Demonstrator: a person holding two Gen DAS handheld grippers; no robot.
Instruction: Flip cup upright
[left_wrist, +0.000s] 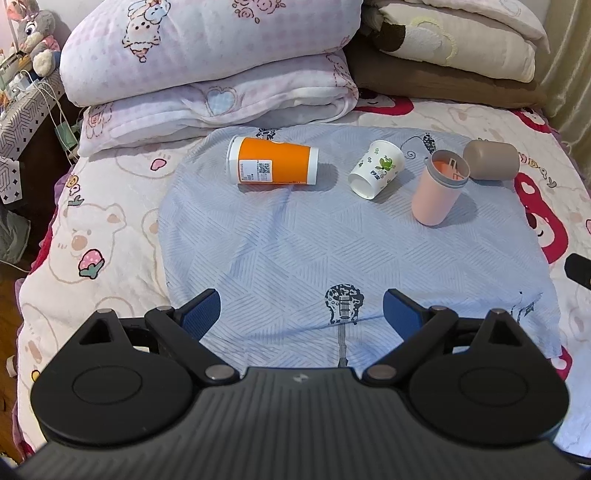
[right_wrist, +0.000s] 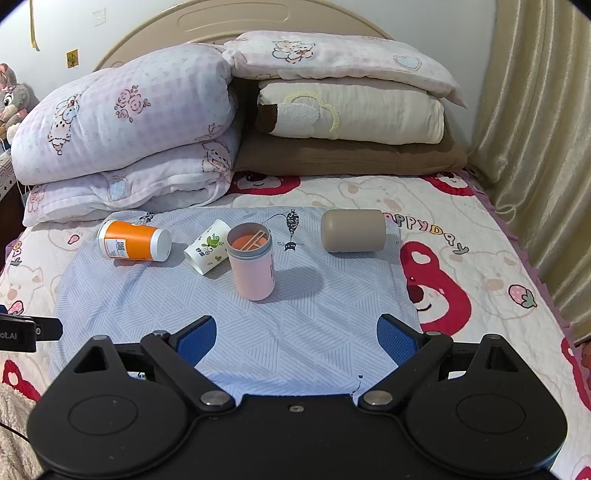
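Observation:
On a light blue cloth (left_wrist: 295, 251) (right_wrist: 295, 325) on the bed lie an orange cup (left_wrist: 271, 165) (right_wrist: 135, 240) on its side and a white leaf-printed paper cup (left_wrist: 376, 169) (right_wrist: 209, 246) tipped over. A pink cup (left_wrist: 437, 184) (right_wrist: 253, 264) stands upright with something orange inside. A taupe cup (left_wrist: 491, 159) (right_wrist: 352, 230) lies on its side at the cloth's far right. My left gripper (left_wrist: 301, 314) is open and empty, well short of the cups. My right gripper (right_wrist: 297, 338) is open and empty, near the pink cup.
Folded pink quilts (right_wrist: 122, 140) and stacked pillows (right_wrist: 351, 110) lie behind the cups. A curtain (right_wrist: 535, 147) hangs on the right. A bedside stand (left_wrist: 22, 107) with cables and a plush toy (left_wrist: 35, 29) is on the left. The bear-printed bedsheet (right_wrist: 480, 258) surrounds the cloth.

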